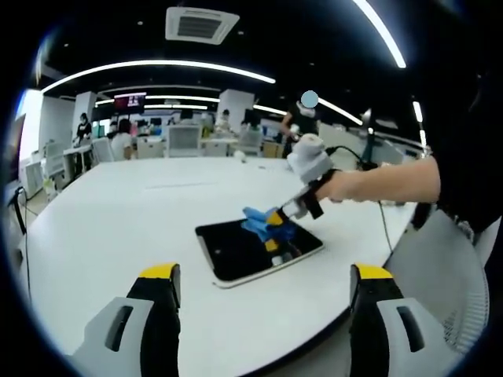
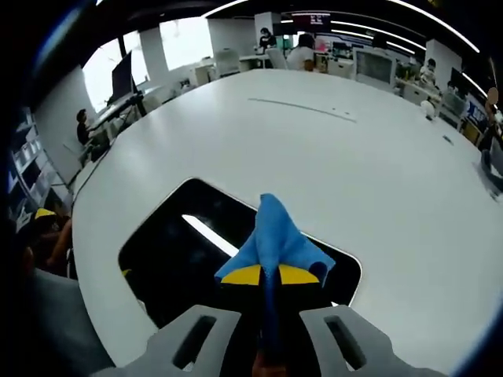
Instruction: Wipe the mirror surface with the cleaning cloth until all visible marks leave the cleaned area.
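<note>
1. White table fills the left gripper view, carrying a dark rectangular mirror with rounded corners that lies flat near the table's front edge.
2. Left gripper hovers above the near edge of the table, its two yellow-tipped jaws spread wide apart with nothing between them, well short of the mirror.
3. Right gripper reaches in from the right of that view, held by a person's hand, and presses a blue cleaning cloth onto the mirror's far right part.
4. Open-plan office stretches behind, with desks, monitors, seated people and curved ceiling lights.
5. Blue cleaning cloth sits at the centre of the right gripper view, pinched between the closed yellow-tipped jaws of the right gripper and rising to a point beyond them.
6. Cloth and gripper rest over the near right part of the mirror, whose black glass reflects a bright strip of ceiling light.
7. Mirror lies flat on the white table, close to its curved near edge.
8. People sit at desks along the left and far sides of the room.
</note>
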